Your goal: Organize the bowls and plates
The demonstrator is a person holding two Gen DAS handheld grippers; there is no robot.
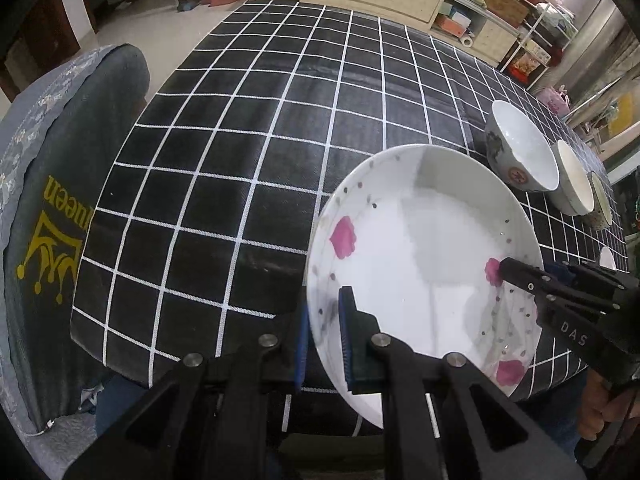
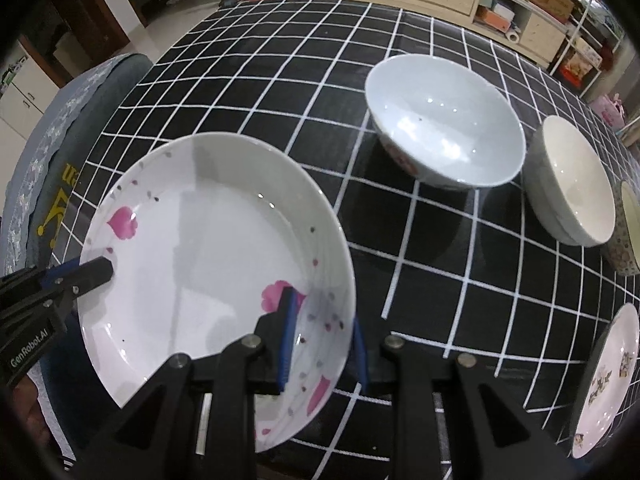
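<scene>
— Left wrist view first: what has the left tool got?
— Its blue pads pinch the near-left rim of the plate, one pad inside the dish, one under the edge. Narrow, clamped on the rim.
— And the right tool?
— Same plate, opposite side. One finger lies over the pink flower on the inner rim, the other outside the edge. It grips the rim too. In the left view you see it reaching in from the right, with a hand below it.
— So the plate is held between the two?
— Yes, tilted, at the near edge of the bench, the one with the black cloth in white checks. Whether its far edge touches the cloth I cannot tell.
— What else is around?
— Right of the plate, three bowls in a row: a pale blue bowl nearest, a cream bowl just beside it, a patterned bowl at the picture's edge. A second plate with small prints lies at the near right.
— Anything in the way?
— A cushioned chair stands left of the bench; the cloth beyond the plate is bare.
</scene>
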